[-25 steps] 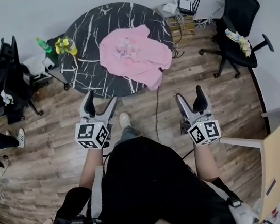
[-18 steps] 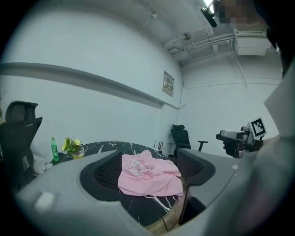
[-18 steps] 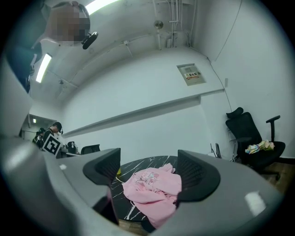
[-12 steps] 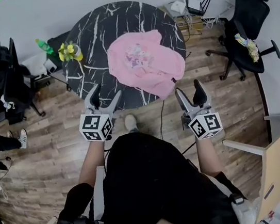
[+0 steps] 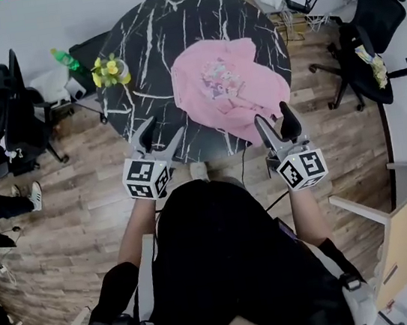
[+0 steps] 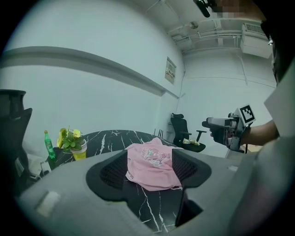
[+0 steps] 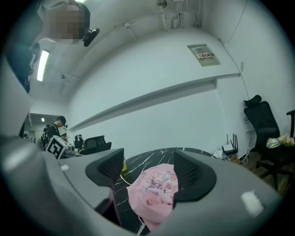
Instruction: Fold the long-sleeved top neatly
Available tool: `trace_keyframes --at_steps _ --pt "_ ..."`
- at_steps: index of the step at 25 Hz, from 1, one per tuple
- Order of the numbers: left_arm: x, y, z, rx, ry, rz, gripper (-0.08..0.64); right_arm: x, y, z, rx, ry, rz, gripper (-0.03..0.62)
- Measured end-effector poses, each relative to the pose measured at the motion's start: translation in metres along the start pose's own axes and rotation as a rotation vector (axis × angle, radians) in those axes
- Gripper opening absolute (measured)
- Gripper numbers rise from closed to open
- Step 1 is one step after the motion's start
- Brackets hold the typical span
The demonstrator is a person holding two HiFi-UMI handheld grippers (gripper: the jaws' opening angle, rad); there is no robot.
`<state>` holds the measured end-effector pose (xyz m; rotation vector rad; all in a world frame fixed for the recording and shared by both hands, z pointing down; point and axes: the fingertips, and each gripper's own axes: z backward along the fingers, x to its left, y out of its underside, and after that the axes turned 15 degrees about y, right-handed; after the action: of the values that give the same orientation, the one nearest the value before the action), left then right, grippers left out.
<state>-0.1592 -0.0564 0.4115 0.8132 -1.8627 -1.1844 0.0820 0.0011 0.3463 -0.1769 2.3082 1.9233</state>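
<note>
Head view: a crumpled pink long-sleeved top (image 5: 231, 85) is laid print-up on the right half of a round black table (image 5: 141, 46), its long axis running from far side to near rim.

Left gripper view: the jaws of the left gripper (image 6: 150, 168), just narrowed, are held wide apart, with nothing gripped.

Right gripper view: the jaws of the right gripper (image 7: 150, 173) are likewise wide and empty; the top is framed ahead, untouched.

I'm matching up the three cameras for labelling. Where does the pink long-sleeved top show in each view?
Head view: the pink top lies upper centre-right, on the right half of the table.
Left gripper view: low centre, spread on the tabletop ahead.
Right gripper view: low centre, near the bottom.
Shared landmark: the round black marble table beneath the top.
</note>
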Motion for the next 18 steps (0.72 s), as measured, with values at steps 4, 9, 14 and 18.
trace_keyframes --at_steps 4,9,14,18 --pt "0.021 0.008 0.003 0.025 -0.002 0.018 0.307 0.029 0.010 -0.030 0.035 -0.057 0.022 0.331" --pt "0.035 0.021 0.001 0.065 0.003 0.053 0.296 0.060 0.024 -0.060 0.097 -0.148 0.068 0.318" --pt "0.043 0.033 -0.008 0.085 0.004 0.105 0.295 0.079 0.043 -0.094 0.180 -0.235 0.122 0.302" --pt "0.054 0.038 -0.015 0.091 -0.015 0.142 0.295 0.091 0.058 -0.123 0.240 -0.315 0.210 0.302"
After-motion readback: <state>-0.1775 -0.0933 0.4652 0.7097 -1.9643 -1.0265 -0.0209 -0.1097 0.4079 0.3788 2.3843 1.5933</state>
